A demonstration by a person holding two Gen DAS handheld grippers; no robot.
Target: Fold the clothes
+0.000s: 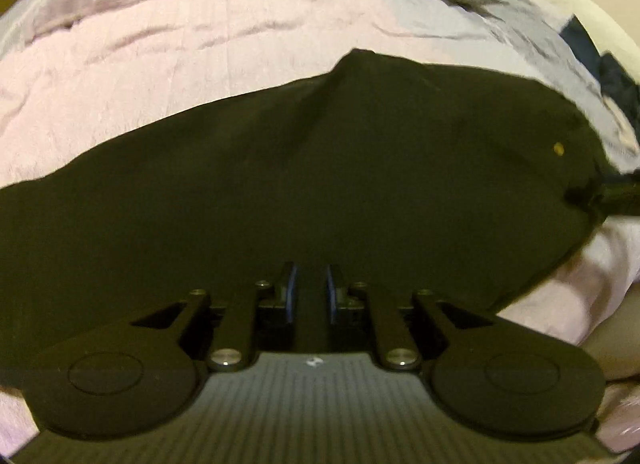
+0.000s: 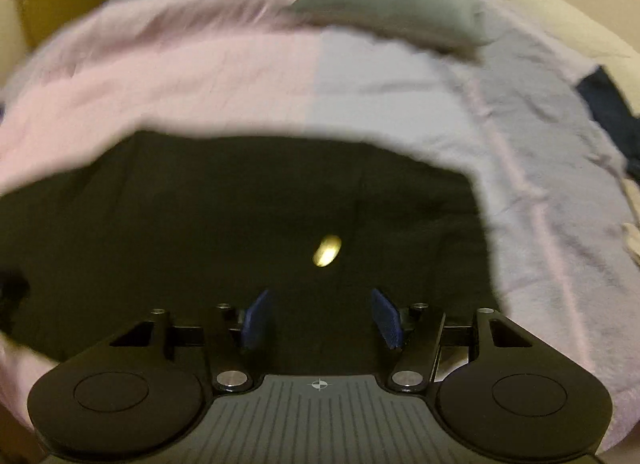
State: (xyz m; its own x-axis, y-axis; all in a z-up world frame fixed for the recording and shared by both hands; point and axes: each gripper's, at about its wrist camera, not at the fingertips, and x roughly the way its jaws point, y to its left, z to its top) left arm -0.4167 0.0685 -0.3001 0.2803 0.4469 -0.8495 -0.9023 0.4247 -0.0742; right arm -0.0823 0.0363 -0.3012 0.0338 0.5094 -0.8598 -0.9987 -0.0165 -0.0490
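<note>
Our left gripper [image 1: 311, 292] is pinching the black garment [image 1: 280, 167] on the bedspread [image 1: 160, 75], right gripper [image 2: 320, 316] spread wide above it; that one-sided hold could drag the fold crooked.

Home bedroom: bed [image 2: 248, 75] with pink-and-lilac quilted cover, grey pillow [image 2: 400, 7] at its head, metal bedframe bars behind, dark clothing [image 2: 612, 111] left on the bed edge.
</note>
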